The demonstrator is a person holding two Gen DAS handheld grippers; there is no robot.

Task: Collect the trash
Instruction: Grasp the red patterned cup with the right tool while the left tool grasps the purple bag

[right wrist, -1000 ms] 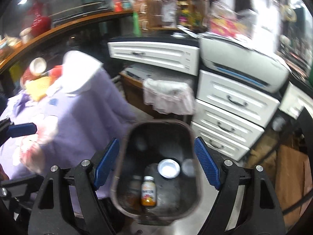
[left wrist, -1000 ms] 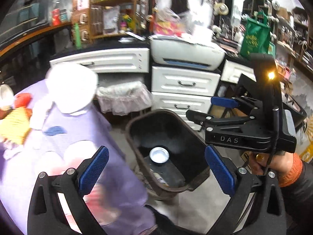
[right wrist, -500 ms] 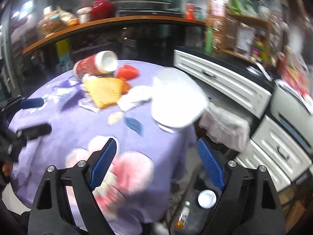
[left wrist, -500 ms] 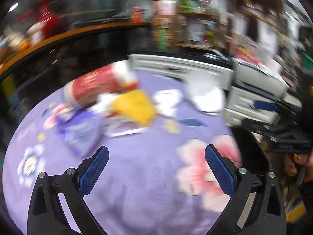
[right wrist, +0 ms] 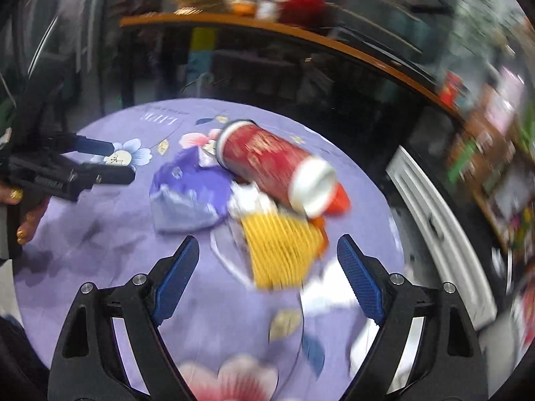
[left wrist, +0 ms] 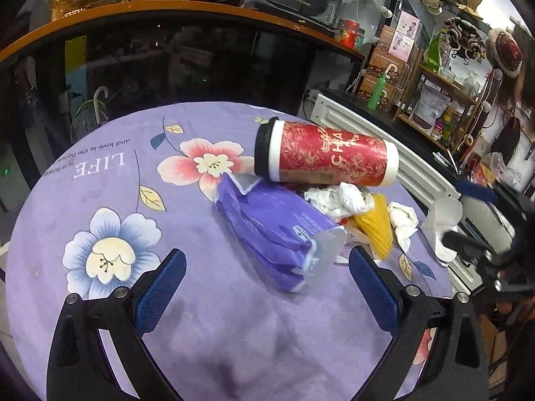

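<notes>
A pile of trash lies on a round table with a purple flowered cloth [left wrist: 100, 200]. A red paper cup [left wrist: 326, 157] lies on its side, and below it are a crumpled purple bag [left wrist: 271, 230], white tissue wads [left wrist: 341, 200] and a yellow ribbed wrapper [left wrist: 376, 230]. My left gripper [left wrist: 265, 284] hovers open just short of the purple bag, nothing between its fingers. The right wrist view is blurred: my right gripper [right wrist: 267, 269] is open over the yellow wrapper [right wrist: 281, 250], with the red cup [right wrist: 271, 170] and purple bag [right wrist: 190, 197] beyond.
A white foam container [left wrist: 443, 224] sits at the table's right edge. White drawers [left wrist: 384, 147] and cluttered shelves stand to the right, a dark glass counter with an orange top [left wrist: 167, 10] behind. A person's hand [right wrist: 20, 214] holds the left gripper at the left edge.
Both grippers swung left from over the black bin on the floor to over the table, rolling as they went. The bin has left both views; the trash pile now fills them.
</notes>
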